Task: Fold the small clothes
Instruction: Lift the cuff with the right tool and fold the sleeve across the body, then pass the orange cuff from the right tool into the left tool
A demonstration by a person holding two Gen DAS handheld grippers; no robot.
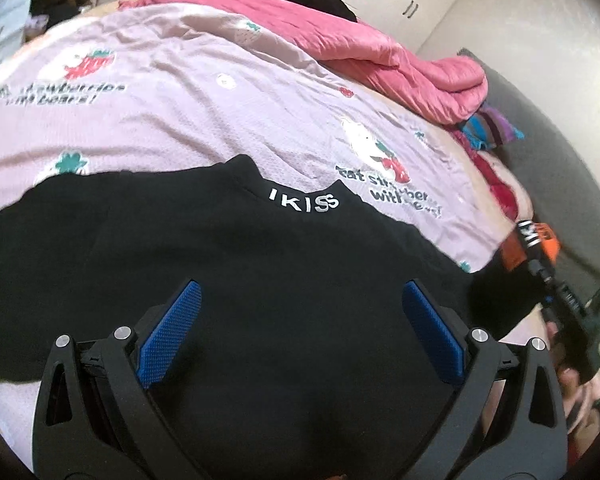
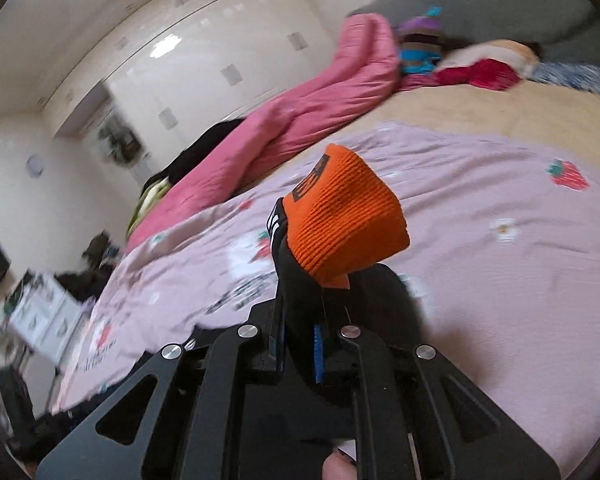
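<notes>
Left wrist view
Landmark: a lilac sheet [image 1: 204, 120] printed with strawberries and bears covers the bed.
Garment: a black sweatshirt [image 1: 260, 280] lies flat on the near part of the lilac sheet, its collar pointing away, white letters "IKISS" on the neck.
Left gripper [image 1: 300, 312]: jaws spread wide above the sweatshirt body, blue pads [image 1: 172, 332] apart, nothing between them.
Sleeve: at the right edge of the lilac sheet, an orange cuff [image 1: 540, 244] is lifted off the bed; the right gripper [image 1: 568, 300] shows there only as a dark blur.
Beyond: a pink quilt [image 1: 380, 52] is bunched along the far side of the lilac sheet.

Right wrist view
Right gripper [image 2: 300, 344]: jaws narrow, clamped on the black sleeve fabric just below the cuff.
Cuff: the orange ribbed cuff [image 2: 344, 216] stands up past the fingertips, raised above the lilac sheet [image 2: 500, 272].
Beyond: the pink quilt [image 2: 300, 120] runs along the far left side of the lilac sheet; white wardrobe doors [image 2: 204, 64] behind it.
Focus: this view is motion-blurred.
</notes>
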